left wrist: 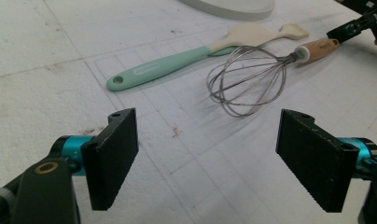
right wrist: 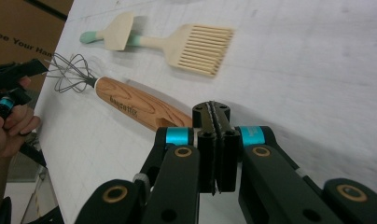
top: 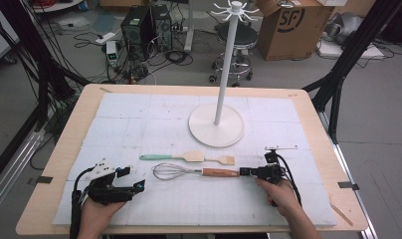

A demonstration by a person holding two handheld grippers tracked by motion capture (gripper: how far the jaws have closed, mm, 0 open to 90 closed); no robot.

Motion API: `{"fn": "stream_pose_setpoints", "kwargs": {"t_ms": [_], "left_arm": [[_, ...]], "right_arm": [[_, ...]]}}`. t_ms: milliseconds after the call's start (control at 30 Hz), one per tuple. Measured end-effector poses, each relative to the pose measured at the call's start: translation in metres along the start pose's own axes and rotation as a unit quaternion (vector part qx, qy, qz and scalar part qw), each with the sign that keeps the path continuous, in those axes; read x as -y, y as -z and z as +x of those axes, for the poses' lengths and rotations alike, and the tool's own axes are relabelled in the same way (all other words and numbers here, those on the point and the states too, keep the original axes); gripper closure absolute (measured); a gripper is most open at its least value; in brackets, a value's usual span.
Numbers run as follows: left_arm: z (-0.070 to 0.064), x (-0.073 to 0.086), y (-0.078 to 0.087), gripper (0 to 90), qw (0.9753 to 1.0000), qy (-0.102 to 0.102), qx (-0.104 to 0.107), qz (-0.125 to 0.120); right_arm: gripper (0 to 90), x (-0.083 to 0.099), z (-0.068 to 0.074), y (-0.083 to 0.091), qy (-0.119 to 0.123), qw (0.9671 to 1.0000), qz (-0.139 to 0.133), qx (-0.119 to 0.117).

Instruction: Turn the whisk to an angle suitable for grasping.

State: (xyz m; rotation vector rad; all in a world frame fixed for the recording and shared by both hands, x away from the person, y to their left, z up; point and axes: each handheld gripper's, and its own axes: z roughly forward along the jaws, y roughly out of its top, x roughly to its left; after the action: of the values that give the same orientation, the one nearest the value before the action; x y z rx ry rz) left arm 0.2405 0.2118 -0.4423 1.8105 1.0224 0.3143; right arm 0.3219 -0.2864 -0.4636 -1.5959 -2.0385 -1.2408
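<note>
Right claw, pressed together, hides the whisk handle's end; left claw gapes wide.

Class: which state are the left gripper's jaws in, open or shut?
Open: the left gripper has its two jaws standing wide apart, bare mat between them.

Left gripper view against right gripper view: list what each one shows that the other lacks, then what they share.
Left gripper view alone: the left gripper with jaws wide apart over bare mat, and the white stand base.

Right gripper view alone: the right gripper with jaws pressed together at the end of the whisk's handle, and the comb-like slots of the wooden spatula.

Both: the whisk, the green-handled spatula, and the white mat.
</note>
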Motion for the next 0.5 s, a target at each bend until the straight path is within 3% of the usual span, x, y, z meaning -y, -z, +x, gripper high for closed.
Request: {"fn": "stream_pose_setpoints", "kwargs": {"t_ms": [200,500], "left_arm": [[0.0,-0.001,0.002,21.6,1.0,-0.002,0.0,-0.003],[0.0,-0.001,0.003,21.6,1.0,-0.003,0.002,-0.006]], "right_arm": [[89.5,-0.002,0.011,-0.015,-0.011,0.9999,-0.004,-0.003],[89.5,-0.005,0.029,-0.038,0.003,1.0,0.0,-0.004]]}}
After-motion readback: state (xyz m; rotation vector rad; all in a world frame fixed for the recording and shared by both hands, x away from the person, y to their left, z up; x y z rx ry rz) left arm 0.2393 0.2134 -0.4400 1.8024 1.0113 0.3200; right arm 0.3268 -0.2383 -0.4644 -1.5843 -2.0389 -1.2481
